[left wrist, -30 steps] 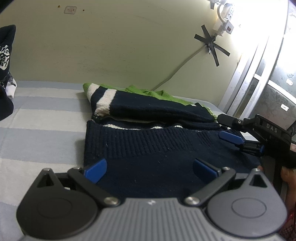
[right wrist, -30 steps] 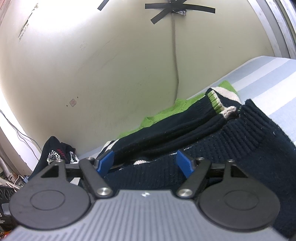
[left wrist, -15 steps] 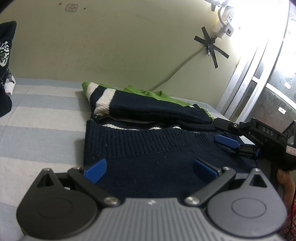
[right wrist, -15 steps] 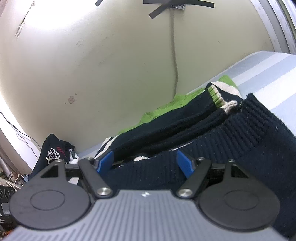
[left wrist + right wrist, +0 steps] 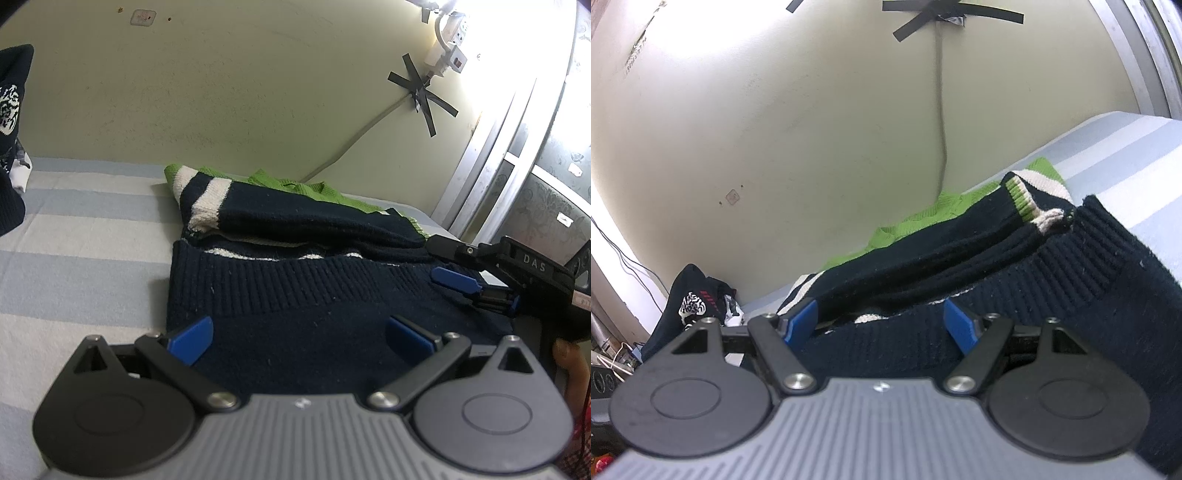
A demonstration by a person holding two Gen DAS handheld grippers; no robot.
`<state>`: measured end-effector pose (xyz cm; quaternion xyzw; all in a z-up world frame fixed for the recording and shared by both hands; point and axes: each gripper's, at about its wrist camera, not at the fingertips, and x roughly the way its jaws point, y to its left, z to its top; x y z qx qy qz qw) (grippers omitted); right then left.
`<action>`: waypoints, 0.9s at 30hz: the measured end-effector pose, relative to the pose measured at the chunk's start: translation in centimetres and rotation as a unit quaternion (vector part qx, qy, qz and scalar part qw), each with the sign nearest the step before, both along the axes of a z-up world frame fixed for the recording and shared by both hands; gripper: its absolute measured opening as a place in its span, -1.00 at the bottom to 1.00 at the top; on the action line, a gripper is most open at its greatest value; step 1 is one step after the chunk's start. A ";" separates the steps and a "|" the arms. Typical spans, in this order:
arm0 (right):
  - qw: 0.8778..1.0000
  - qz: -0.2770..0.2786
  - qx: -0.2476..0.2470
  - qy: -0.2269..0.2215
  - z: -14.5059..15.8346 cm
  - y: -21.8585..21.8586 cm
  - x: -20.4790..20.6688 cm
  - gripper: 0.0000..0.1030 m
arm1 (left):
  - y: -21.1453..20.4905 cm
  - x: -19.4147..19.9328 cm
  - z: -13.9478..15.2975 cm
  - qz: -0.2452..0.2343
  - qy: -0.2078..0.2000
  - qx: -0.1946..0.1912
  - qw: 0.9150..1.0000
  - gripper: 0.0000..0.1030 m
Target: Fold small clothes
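Lying half-folded on the striped bed (image 5: 74, 258), the navy knit sweater (image 5: 295, 317) looks thick, soft and floppy; the ribbed hem (image 5: 280, 288) seems the surest hold. Left tool (image 5: 299, 334) and right tool (image 5: 882, 325) are both spread wide over it, pinching nothing

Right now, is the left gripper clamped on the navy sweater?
No, the left gripper stands open, its blue pads apart over the navy sweater.
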<state>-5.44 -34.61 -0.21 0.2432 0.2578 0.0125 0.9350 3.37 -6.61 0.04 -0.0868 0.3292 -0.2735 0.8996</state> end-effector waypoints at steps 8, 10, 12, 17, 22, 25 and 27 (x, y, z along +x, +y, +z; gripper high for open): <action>1.000 -0.002 0.003 -0.001 0.1 -0.1 -0.1 0.50 | 0.0 0.0 0.0 -0.001 0.000 0.003 1.000 1.00; 1.000 -0.004 0.005 -0.001 0.1 -0.1 -0.2 0.50 | 0.0 0.0 0.0 -0.001 0.000 0.003 1.000 1.00; 1.000 -0.005 0.005 -0.002 0.1 0.0 -0.2 0.50 | 0.0 -0.1 0.0 -0.001 0.000 0.002 1.000 1.00; 1.000 -0.007 0.006 -0.003 0.0 0.0 -0.3 0.50 | 0.0 0.0 0.0 -0.001 0.001 -0.001 1.000 1.00; 1.000 -0.007 0.006 -0.003 0.0 0.0 -0.2 0.50 | 0.2 0.0 -0.1 -0.002 0.001 -0.004 1.000 1.00; 1.000 -0.007 0.007 -0.003 0.0 0.0 -0.3 0.50 | 0.2 0.0 -0.1 -0.002 0.001 -0.005 1.000 1.00; 1.000 -0.007 0.007 -0.003 0.0 0.0 -0.2 0.50 | 0.2 0.0 -0.1 -0.002 0.001 -0.005 1.000 1.00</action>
